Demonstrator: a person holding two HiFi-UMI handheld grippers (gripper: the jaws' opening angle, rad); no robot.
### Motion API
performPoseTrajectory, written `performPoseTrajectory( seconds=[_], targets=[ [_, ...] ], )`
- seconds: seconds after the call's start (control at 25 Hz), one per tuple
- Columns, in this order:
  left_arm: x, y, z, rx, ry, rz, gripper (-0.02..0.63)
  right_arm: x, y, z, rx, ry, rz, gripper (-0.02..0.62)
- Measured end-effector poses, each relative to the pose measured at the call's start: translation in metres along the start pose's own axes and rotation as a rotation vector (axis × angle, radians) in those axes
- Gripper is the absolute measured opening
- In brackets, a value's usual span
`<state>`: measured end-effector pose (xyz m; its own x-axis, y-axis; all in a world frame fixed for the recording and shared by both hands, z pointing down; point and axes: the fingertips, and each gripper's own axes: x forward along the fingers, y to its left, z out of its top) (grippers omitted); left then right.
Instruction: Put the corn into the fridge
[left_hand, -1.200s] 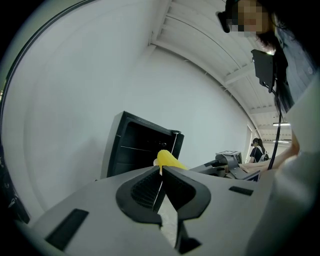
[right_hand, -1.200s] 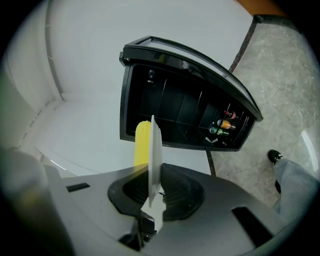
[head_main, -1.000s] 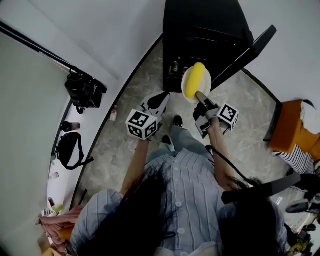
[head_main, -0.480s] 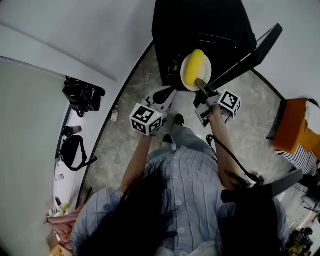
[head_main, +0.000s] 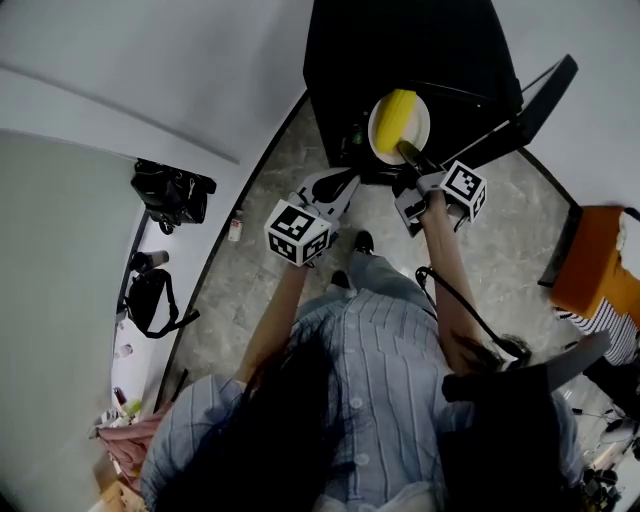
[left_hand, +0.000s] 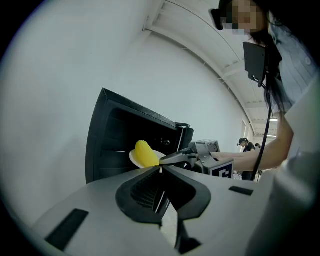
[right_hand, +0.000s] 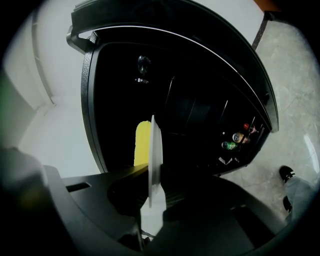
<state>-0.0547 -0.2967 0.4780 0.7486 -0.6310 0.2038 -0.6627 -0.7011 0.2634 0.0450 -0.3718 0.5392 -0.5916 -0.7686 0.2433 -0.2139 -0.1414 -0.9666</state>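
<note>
Head view is showing the right gripper clamping the rim of the round white plate, with the yellow corn cob lying on it at twelve o'clock by the mouth of the open black fridge, so level sliding-in is mattering most, while the left gripper is hanging closed and empty.

A yellow corn cob lies lengthwise on a small round white plate, raised off the floor right at the mouth of a low black fridge. The fridge door stands wide open to the right, and the inside is dark.
</note>
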Motion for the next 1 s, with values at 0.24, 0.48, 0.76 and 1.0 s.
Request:
performPoseTrajectory(
  seconds=[0.24,0.48,0.76,1.0],
  targets=[
    [0.002,0.01,0.001,0.0,0.006,0.013,0.023,0.02,0.012,0.012,-0.014,0.001,0.022,0.037],
    [0.005,0.026,0.005,-0.004,0.008,0.022,0.023,0.049,0.007,0.023,0.021,-0.007,0.005,0.037],
    [0.005,0.034,0.005,-0.008,0.014,0.034,0.023,0.065,0.007,0.034,0.065,-0.035,0.014,0.037],
    [0.007,0.036,0.005,-0.013,0.014,0.038,0.023,0.075,0.007,0.041,0.105,-0.079,0.055,0.035]
  ],
)
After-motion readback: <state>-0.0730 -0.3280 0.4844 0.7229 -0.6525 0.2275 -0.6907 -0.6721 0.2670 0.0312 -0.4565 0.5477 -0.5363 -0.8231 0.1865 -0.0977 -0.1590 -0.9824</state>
